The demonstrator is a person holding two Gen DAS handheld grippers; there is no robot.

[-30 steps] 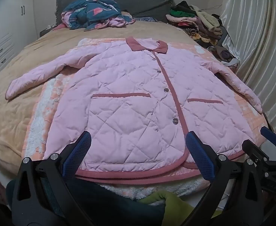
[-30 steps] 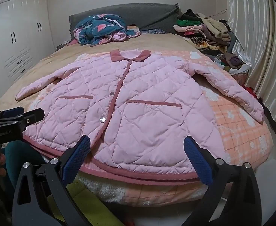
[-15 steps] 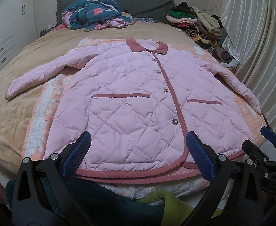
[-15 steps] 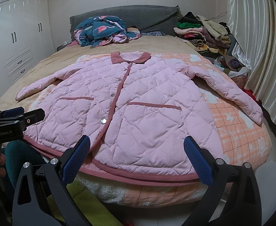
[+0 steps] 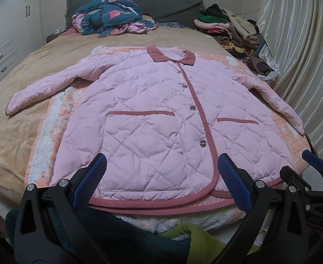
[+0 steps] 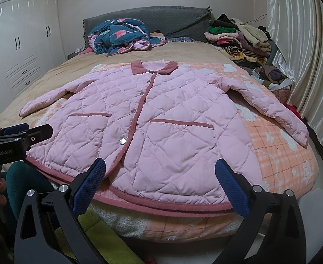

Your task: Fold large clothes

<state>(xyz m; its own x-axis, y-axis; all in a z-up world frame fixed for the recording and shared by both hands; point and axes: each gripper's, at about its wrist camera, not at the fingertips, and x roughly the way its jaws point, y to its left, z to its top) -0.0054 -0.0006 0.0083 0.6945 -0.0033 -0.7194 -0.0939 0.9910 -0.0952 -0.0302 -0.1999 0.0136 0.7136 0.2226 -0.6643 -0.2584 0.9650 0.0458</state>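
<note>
A pink quilted jacket [image 5: 152, 114] with dark pink collar and trim lies flat, front up and buttoned, on the bed, sleeves spread to both sides. It also shows in the right wrist view [image 6: 161, 118]. My left gripper [image 5: 161, 182] is open and empty, just short of the jacket's hem on its left half. My right gripper [image 6: 159, 184] is open and empty, just short of the hem on its right half. The right gripper also shows at the right edge of the left wrist view [image 5: 313, 173]; the left gripper shows at the left edge of the right wrist view [image 6: 18, 134].
The jacket rests on an orange and white fleece blanket [image 6: 278, 154] over a tan bedspread [image 5: 13, 118]. A blue patterned quilt [image 5: 108, 15] lies by the grey headboard. A pile of clothes [image 5: 229, 28] sits far right. Curtains [image 6: 304, 44] hang right, wardrobes [image 6: 22, 50] left.
Both views shift very slightly; the jacket and both grippers stay as they were, open and empty at the hem.
</note>
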